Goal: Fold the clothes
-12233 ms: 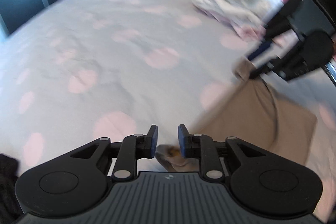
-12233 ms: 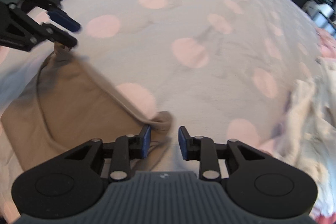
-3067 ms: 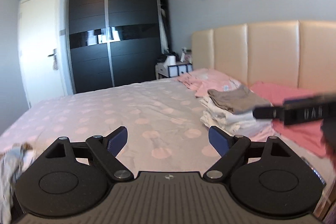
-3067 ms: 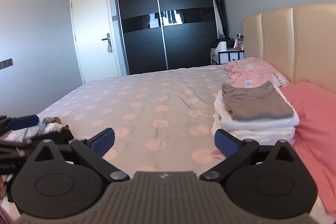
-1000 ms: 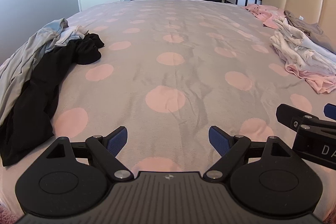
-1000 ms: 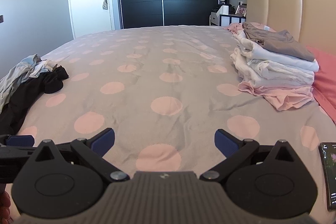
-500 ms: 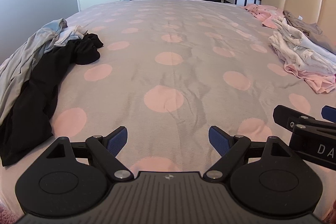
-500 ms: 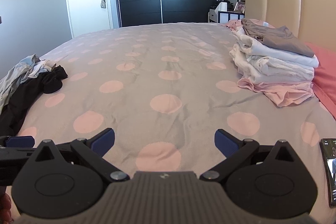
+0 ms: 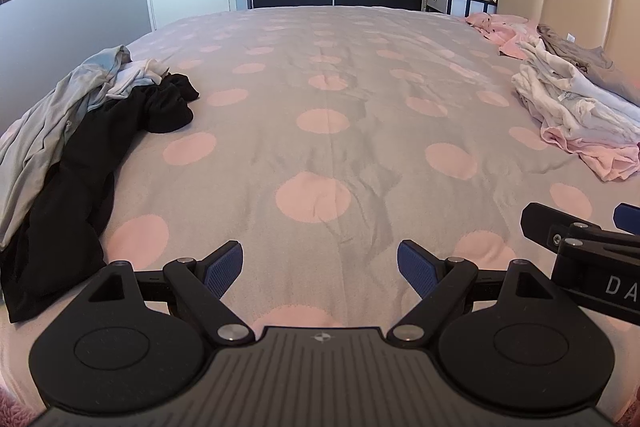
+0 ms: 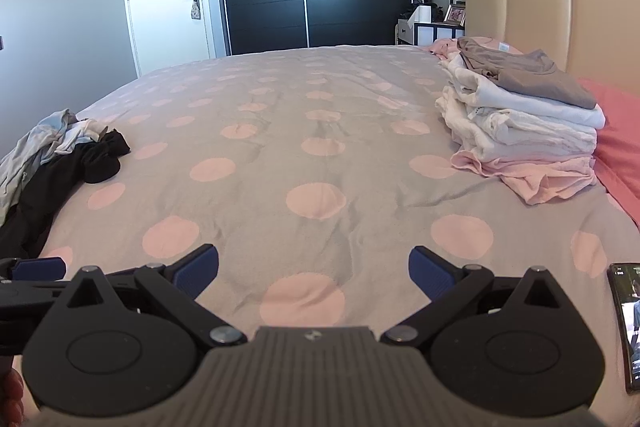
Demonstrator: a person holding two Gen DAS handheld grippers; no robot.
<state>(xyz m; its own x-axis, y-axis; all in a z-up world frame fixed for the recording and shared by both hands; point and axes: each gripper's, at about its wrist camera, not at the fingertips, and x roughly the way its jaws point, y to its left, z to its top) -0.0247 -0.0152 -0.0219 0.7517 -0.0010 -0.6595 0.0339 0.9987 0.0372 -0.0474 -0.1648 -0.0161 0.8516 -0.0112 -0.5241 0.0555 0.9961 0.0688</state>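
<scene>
Unfolded pile (image 9: pixel 80 131): crumpled black garment under grey and white ones, heaped on the bed's edge, ahead and well left of both claws. Folded stack (image 10: pixel 524 131): taupe top (image 10: pixel 528 71) uppermost, white pieces below, pink at the base, sits ahead-right, near the headboard, edges slightly ragged.

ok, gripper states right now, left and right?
Left gripper: open, nothing between its blue pads, over the grey pink-dotted bedspread.
Right gripper: open, empty too.
</scene>
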